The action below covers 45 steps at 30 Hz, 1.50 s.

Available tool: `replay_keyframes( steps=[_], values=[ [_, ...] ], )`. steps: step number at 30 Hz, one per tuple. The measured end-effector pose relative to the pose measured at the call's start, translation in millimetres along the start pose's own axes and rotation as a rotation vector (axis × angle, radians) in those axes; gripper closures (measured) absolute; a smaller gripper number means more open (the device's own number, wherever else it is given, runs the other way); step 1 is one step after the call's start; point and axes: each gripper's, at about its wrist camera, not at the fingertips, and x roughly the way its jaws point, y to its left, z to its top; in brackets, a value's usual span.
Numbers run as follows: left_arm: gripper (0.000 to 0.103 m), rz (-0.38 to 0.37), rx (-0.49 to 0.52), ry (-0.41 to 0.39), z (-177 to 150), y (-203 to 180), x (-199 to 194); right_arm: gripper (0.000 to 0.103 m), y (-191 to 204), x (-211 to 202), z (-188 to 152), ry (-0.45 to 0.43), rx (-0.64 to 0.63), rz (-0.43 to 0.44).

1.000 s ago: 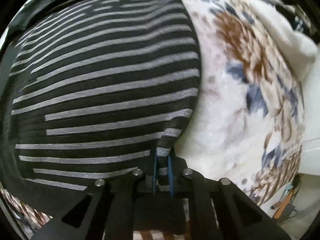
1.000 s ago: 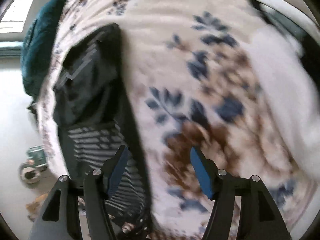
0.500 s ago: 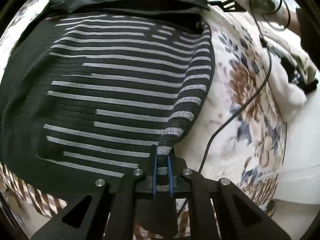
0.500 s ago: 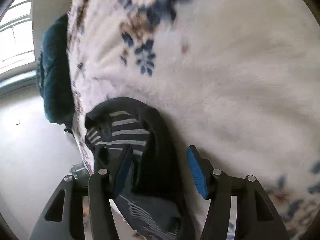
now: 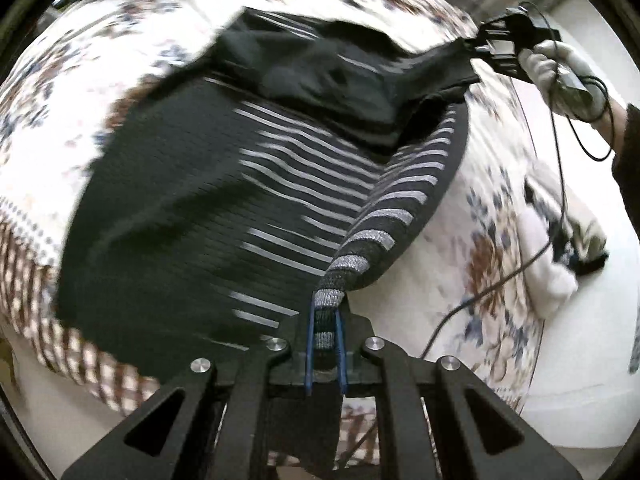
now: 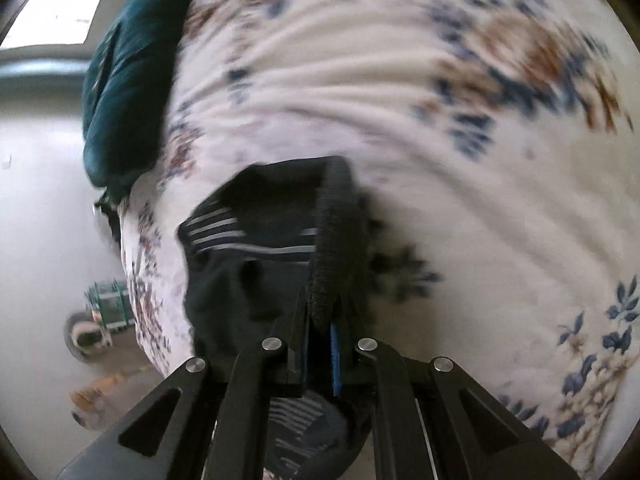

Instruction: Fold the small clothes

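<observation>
Now that my right tool (image 6: 319,334), spread half a second ago, has pinched the dark edge of the striped sweater (image 5: 224,216), both tools grip it: my left tool (image 5: 324,344) is pressed together on a striped cuff. Lifted partly off the floral bed (image 6: 460,120), it looks ready to fold over. Open bedding lies right; the bed edge and floor (image 6: 36,216) sit close left.

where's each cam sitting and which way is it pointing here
Left wrist: on the left gripper, facing along its fingers over the striped garment on the floral blanket; right gripper and gloved hand show far off.
Right wrist: on the right gripper, facing the garment's dark edge, blanket beyond.
Shared: garment, blanket.
</observation>
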Motion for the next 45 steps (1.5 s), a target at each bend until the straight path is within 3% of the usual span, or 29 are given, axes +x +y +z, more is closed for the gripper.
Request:
replay_keyframes(
  steps=[4, 7, 11, 15, 17, 22, 27, 29, 30, 31, 32, 34, 35, 38, 40, 44, 45],
  values=[
    [0.097, -0.016, -0.1, -0.016, 4, 56, -14, 0.095, 83, 6, 0, -0.008, -0.079, -0.043],
    [0.097, -0.054, -0.186, -0.015, 6, 102, -13, 0.096, 142, 34, 6, -0.004, -0.097, -0.072],
    [0.097, -0.093, -0.25, -0.013, 13, 154, -2, 0.096, 220, 105, 20, 0.004, -0.129, -0.158],
    [0.097, -0.132, -0.3, 0.005, 22, 197, 9, 0.096, 274, 178, 28, 0.029, -0.163, -0.272],
    [0.097, -0.145, -0.313, 0.014, 25, 218, 14, 0.096, 294, 212, 30, 0.039, -0.175, -0.331],
    [0.097, -0.16, -0.329, 0.04, 30, 258, 22, 0.096, 322, 259, 30, 0.057, -0.161, -0.387],
    [0.092, -0.209, -0.329, 0.113, 34, 283, 48, 0.095, 327, 293, 30, 0.077, -0.123, -0.433],
    [0.092, -0.202, -0.342, 0.147, 35, 293, 56, 0.09, 323, 300, 30, 0.094, -0.108, -0.418],
    [0.085, -0.224, -0.357, 0.166, 35, 301, 58, 0.085, 321, 299, 27, 0.099, -0.104, -0.396],
    [0.082, -0.237, -0.373, 0.176, 34, 306, 57, 0.072, 319, 296, 23, 0.102, -0.101, -0.368],
    [0.075, -0.254, -0.385, 0.176, 33, 312, 54, 0.064, 317, 290, 13, 0.118, -0.109, -0.317],
    [0.05, -0.27, -0.379, 0.168, 33, 319, 43, 0.04, 313, 271, -11, 0.135, -0.142, -0.252],
    [0.039, -0.268, -0.363, 0.163, 33, 319, 38, 0.039, 311, 258, -27, 0.127, -0.173, -0.242],
    [0.038, -0.255, -0.313, 0.179, 34, 311, 34, 0.038, 290, 217, -92, 0.077, -0.246, -0.275],
    [0.038, -0.23, -0.266, 0.204, 34, 300, 38, 0.038, 264, 202, -133, 0.073, -0.225, -0.301],
    [0.041, -0.168, -0.174, 0.233, 31, 275, 53, 0.038, 172, 199, -255, 0.158, -0.032, -0.331],
    [0.052, -0.145, -0.157, 0.234, 30, 272, 56, 0.038, 155, 204, -280, 0.187, 0.005, -0.332]
  ],
)
